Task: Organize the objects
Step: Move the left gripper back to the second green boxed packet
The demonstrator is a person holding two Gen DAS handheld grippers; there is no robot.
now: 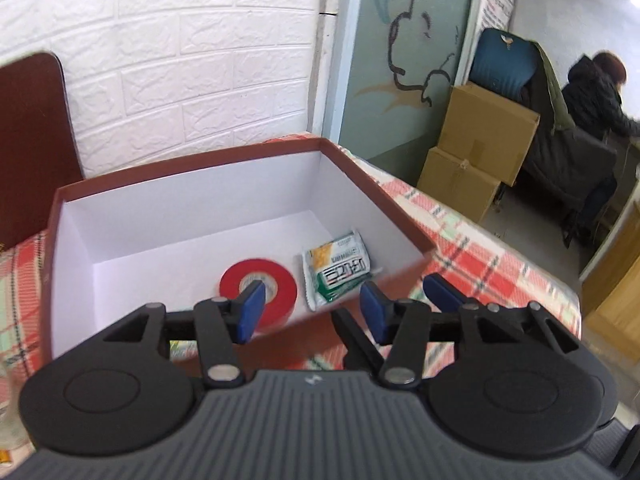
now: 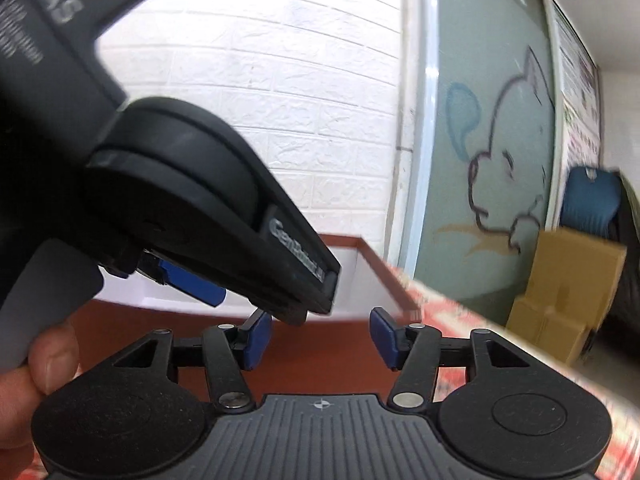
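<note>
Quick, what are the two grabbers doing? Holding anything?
Left gripper: open, holding nothing.
Right gripper: open, holding nothing.

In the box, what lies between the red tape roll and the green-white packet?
Nothing: in the left wrist view, only a bare strip of the box's white floor separates the red tape roll from the green-white packet.

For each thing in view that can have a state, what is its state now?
box: open, no lid on it, upright on the checked cloth.
red tape roll: lying flat inside the box.
green and white packet: lying inside the box, beside the tape roll.
left gripper: fingers apart, nothing between them.
right gripper: fingers apart, nothing between them.
</note>
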